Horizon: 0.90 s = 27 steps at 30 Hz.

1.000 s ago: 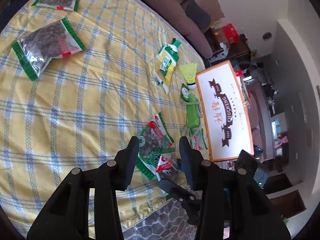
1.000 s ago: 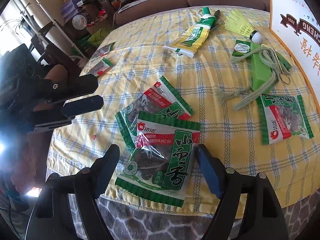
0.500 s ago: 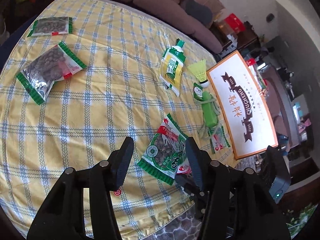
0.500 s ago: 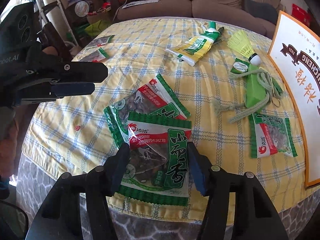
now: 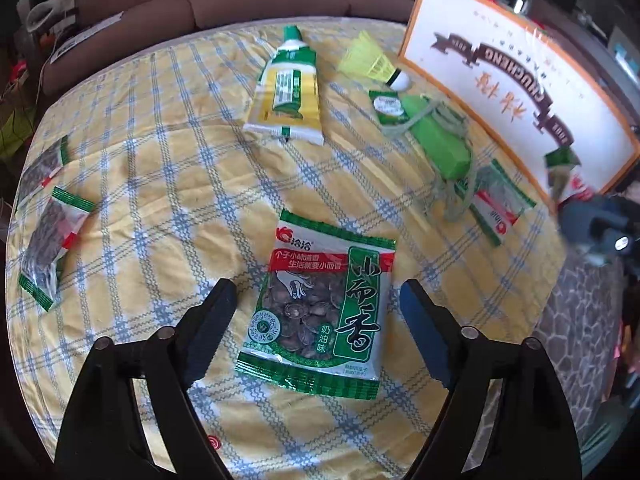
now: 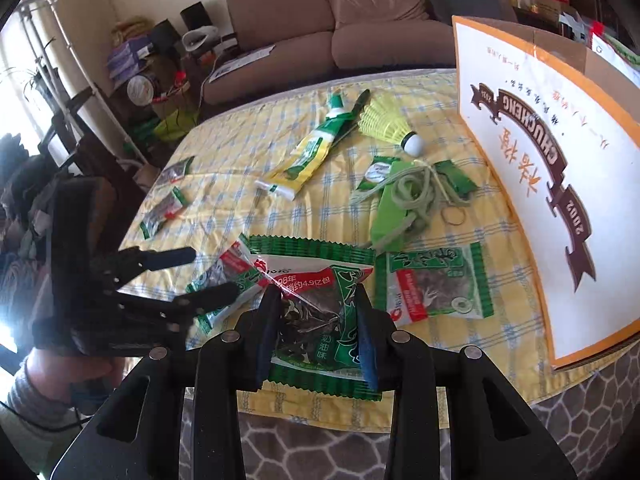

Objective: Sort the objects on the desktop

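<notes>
Squarely between the wide-open left hand-held gripper (image 5: 316, 300): seed packet (image 5: 320, 300), lengthwise away.

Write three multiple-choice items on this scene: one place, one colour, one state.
1. The shuttlecock lies: A on the cloth beside the printed box; B inside that box; C between gripper fingers.
2. The cap of the tube is: A red; B green; C black.
3. The right hand-held gripper is: A open over the cloth; B shut on the tube; C shut on a seed packet.
Answers: 1 A, it rests by the box's front; 2 B, the cap shows green; 3 C, its fingers pinch the packet.
</notes>
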Available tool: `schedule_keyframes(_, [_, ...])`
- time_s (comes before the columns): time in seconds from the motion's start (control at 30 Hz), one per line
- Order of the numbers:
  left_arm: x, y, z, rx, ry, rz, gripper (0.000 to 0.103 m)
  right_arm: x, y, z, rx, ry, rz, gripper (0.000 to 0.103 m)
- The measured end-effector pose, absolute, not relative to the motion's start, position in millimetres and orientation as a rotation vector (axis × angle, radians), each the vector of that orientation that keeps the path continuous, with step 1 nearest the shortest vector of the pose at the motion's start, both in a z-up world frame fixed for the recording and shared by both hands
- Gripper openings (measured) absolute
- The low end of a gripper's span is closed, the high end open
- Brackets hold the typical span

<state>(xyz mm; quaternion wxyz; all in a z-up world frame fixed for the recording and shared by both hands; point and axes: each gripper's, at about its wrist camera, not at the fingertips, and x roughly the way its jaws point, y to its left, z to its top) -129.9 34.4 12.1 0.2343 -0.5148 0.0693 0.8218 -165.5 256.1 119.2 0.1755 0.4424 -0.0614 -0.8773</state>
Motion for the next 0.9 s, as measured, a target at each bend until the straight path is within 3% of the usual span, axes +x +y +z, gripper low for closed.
schedule_keyframes(0.07, [-126,39,11,-1.383,0.246,2.279,0.073,-164,264,127,1.230,-0.193,-2.494,0.035])
schedule_keyframes(0.2, [-121,34,18,-1.371,0.217,2.281,0.045,-161,269,130,1.225,-0.208,-2.481,0.035])
schedule_keyframes(0.37, [-116,36,43,-1.361,0.117,2.275,0.043,-157,271,141,1.190,-0.207,-2.470,0.035])
schedule_keyframes(0.5, [-116,66,102,-1.279,-0.004,2.211,0.043,-153,288,175,1.111,-0.233,-2.491,0.035])
schedule_keyframes(0.7, [-124,171,199,-1.120,-0.054,2.098,0.043,-163,359,242,1.085,-0.080,-2.659,0.035])
schedule_keyframes(0.9, [-138,293,223,-1.104,0.022,2.040,0.043,-190,461,259,1.192,-0.067,-2.835,0.036])
